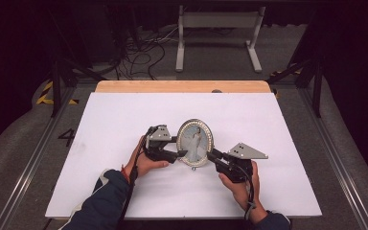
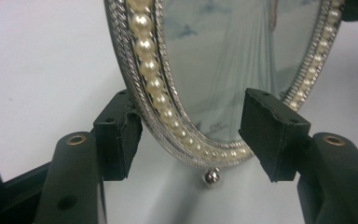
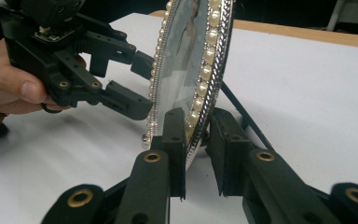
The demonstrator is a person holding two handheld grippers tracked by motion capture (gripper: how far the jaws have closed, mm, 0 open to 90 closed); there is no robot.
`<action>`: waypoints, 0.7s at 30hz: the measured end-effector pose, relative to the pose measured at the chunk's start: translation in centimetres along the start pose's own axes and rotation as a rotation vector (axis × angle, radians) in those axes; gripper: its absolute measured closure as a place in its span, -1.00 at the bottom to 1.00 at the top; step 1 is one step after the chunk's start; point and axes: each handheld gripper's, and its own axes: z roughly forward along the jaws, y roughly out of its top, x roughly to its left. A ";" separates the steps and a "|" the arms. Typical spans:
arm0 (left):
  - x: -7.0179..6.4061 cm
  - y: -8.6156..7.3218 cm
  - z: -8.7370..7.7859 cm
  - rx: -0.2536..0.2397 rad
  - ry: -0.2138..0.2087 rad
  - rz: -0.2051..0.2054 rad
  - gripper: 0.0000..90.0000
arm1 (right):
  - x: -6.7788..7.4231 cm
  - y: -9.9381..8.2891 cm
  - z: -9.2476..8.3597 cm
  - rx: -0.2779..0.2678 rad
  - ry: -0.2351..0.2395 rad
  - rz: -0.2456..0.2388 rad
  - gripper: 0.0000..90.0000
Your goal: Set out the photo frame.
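Right gripper [image 3: 196, 140] clamps the oval frame's [image 1: 194, 142] rim (upright).

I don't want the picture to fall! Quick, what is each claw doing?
Left claw: open, its jaws either side of the oval photo frame's rim, one pad clear of the glass.
Right claw: closed on the frame's edge.
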 end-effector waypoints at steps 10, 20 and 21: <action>0.0 0.3 0.4 -0.032 -0.018 -0.015 -0.11 | 0.2 -0.5 0.2 0.019 0.000 0.020 0.68; 0.2 0.3 -0.3 -0.028 -0.029 -0.016 0.16 | 0.0 -0.6 0.3 0.017 -0.017 0.031 0.73; 0.2 0.3 -0.4 -0.020 -0.022 -0.017 0.17 | -0.1 -0.5 0.3 0.015 -0.018 0.031 0.73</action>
